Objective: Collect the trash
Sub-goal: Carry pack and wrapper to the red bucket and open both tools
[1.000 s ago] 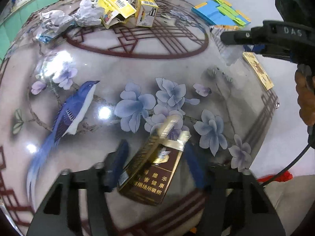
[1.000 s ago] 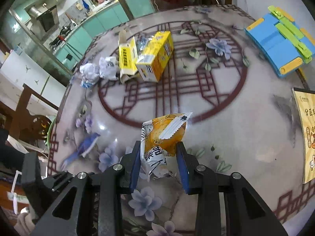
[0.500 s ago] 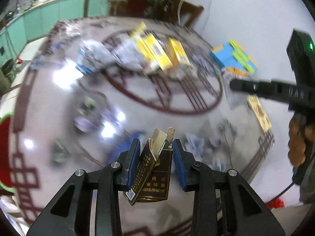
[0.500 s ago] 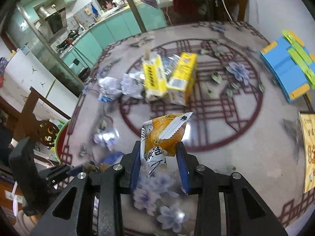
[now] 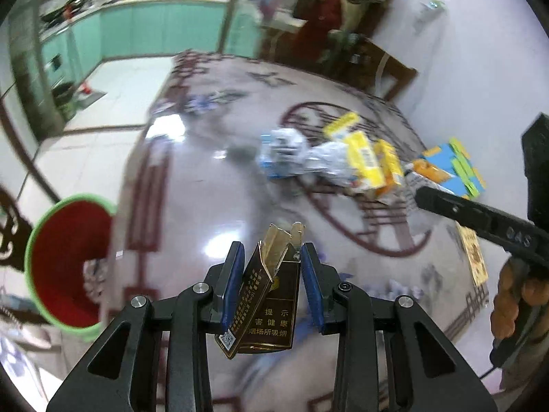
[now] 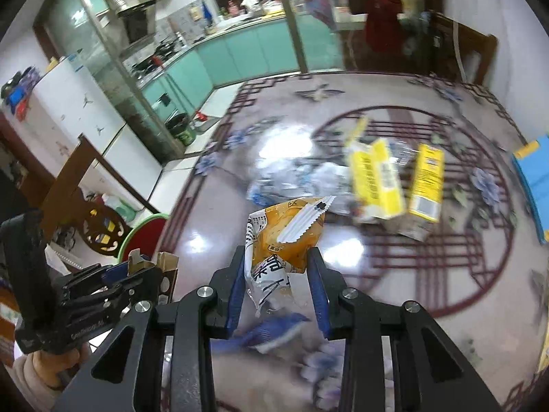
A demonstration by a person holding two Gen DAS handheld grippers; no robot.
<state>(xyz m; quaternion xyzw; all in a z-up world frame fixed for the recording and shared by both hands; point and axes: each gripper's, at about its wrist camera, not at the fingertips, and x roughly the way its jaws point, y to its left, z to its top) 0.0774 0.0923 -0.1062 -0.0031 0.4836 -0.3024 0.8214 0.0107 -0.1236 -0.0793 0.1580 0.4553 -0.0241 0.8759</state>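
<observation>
My left gripper (image 5: 272, 257) is shut on a brown cigarette pack (image 5: 266, 295) and holds it above the table, to the right of a red bin with a green rim (image 5: 65, 261). My right gripper (image 6: 278, 261) is shut on an orange snack wrapper (image 6: 286, 237) held above the table. The left gripper with the pack also shows in the right wrist view (image 6: 137, 274), near the bin (image 6: 144, 237). Yellow cartons (image 6: 394, 185) and crumpled white wrappers (image 5: 295, 154) lie on the table's middle.
The round patterned table (image 5: 192, 185) fills both views. A blue and green folder (image 5: 456, 168) and a yellow card (image 5: 475, 257) lie at its right side. Wooden chairs (image 6: 79, 178) stand around it. Tiled floor and green cabinets lie beyond.
Both grippers have swung left with their loads. The left gripper closed on the cigarette pack and lifted it. The red bin has come into view at the left.
</observation>
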